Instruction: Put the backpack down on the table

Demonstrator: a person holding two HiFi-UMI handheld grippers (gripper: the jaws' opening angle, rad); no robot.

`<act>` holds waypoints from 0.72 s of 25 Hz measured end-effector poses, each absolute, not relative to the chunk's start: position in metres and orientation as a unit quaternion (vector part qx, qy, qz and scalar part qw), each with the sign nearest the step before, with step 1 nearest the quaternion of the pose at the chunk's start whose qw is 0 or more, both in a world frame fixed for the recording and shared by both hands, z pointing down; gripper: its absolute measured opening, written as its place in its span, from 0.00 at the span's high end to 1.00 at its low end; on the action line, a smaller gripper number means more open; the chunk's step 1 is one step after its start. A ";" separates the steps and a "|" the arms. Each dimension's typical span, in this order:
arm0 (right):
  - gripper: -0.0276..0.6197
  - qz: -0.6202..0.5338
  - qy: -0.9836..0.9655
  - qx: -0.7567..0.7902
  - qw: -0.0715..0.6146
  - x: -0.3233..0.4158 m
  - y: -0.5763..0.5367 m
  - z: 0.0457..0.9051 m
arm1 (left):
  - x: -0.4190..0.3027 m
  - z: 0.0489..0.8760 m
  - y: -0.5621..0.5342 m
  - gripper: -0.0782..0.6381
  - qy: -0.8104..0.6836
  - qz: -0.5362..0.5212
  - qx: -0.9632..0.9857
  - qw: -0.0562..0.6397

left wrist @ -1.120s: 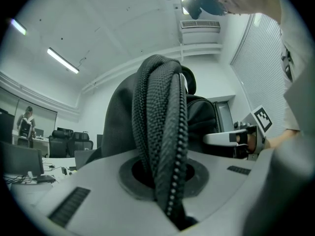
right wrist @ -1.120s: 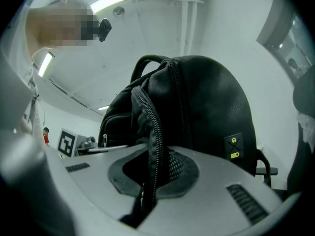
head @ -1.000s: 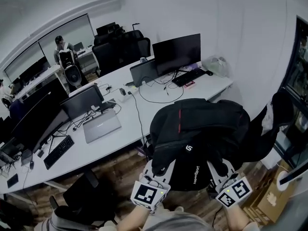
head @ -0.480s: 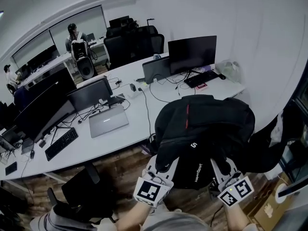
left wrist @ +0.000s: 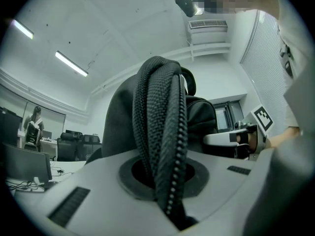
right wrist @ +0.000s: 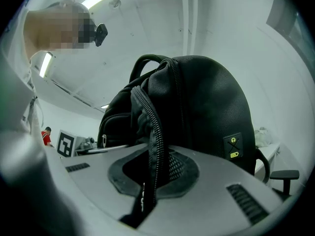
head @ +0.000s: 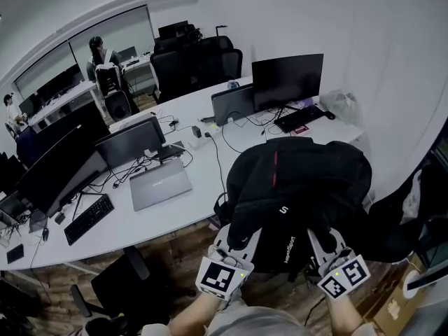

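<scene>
Backpack held up, not on the table yet

The left gripper (head: 235,241) is squeezed shut on a thick black strap (left wrist: 160,132), and the right gripper (head: 323,241) is squeezed shut on a fold of the bag by its zipper (right wrist: 155,132). Together they hold the black backpack (head: 301,187) up in the air, close to the near edge of the white table (head: 143,222). The lifting is done. Setting it down on a bare spot is left.

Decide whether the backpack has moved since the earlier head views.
Yes. The backpack has come closer to the white table: the gap to the keyboard has narrowed.
</scene>
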State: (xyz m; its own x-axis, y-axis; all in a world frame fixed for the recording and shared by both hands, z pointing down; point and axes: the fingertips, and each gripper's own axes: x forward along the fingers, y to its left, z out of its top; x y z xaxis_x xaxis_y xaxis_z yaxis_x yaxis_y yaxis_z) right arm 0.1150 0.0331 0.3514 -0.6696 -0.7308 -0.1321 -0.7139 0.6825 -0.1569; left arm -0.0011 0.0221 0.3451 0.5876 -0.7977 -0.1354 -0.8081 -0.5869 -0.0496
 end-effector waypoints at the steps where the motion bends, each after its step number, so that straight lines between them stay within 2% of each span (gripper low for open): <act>1: 0.92 -0.046 0.912 -0.397 0.091 0.111 0.028 0.352 | -0.005 0.346 0.017 0.86 0.451 0.049 -0.890 0.051; 18: 0.92 -0.038 0.901 -0.423 0.088 0.035 -0.036 0.350 | -0.081 0.344 -0.052 0.86 0.431 0.066 -0.899 0.050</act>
